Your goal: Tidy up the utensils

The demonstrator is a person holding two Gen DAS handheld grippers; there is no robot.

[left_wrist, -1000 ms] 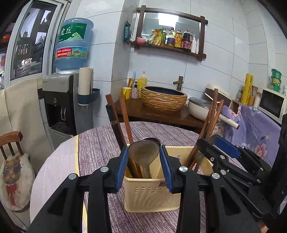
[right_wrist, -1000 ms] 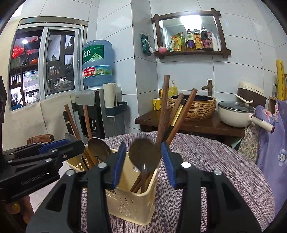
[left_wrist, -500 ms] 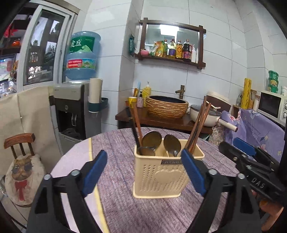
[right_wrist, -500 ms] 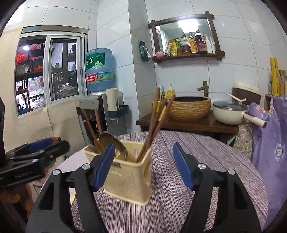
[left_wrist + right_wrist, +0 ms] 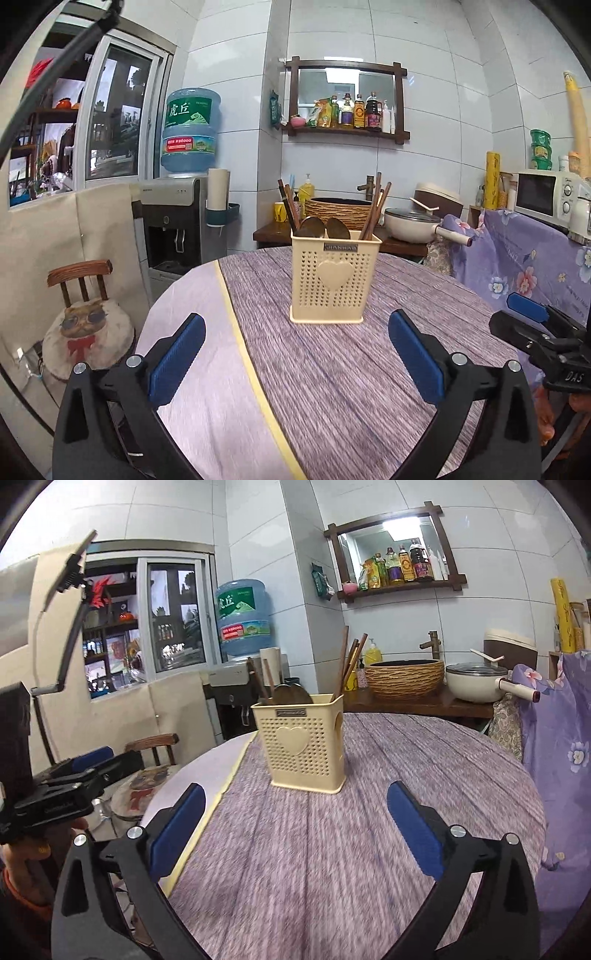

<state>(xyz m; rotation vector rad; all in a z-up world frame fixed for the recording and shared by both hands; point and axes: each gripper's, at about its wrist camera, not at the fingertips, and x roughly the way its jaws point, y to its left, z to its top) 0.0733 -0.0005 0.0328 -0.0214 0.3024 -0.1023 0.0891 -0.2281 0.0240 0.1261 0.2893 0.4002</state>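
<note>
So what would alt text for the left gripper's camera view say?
A cream utensil holder with spoons and chopsticks stands on a round purple-clothed table. The left gripper is open and empty in front of it; the right gripper shows at the right edge.

A blue water jug (image 5: 190, 130) tops the dispenser (image 5: 170, 221), near a woven basin (image 5: 341, 212), a white pot (image 5: 413, 223) and a microwave (image 5: 543, 194).

The utensil holder (image 5: 335, 275) is cream, dotted with small holes, a plain heart on its face. Under it the tablecloth (image 5: 332, 387) is streaked purple-grey — one yellow stripe (image 5: 243, 343) crossing. Blue pads (image 5: 177, 358) line black gripper fingers — brown chopsticks (image 5: 349, 662).
</note>
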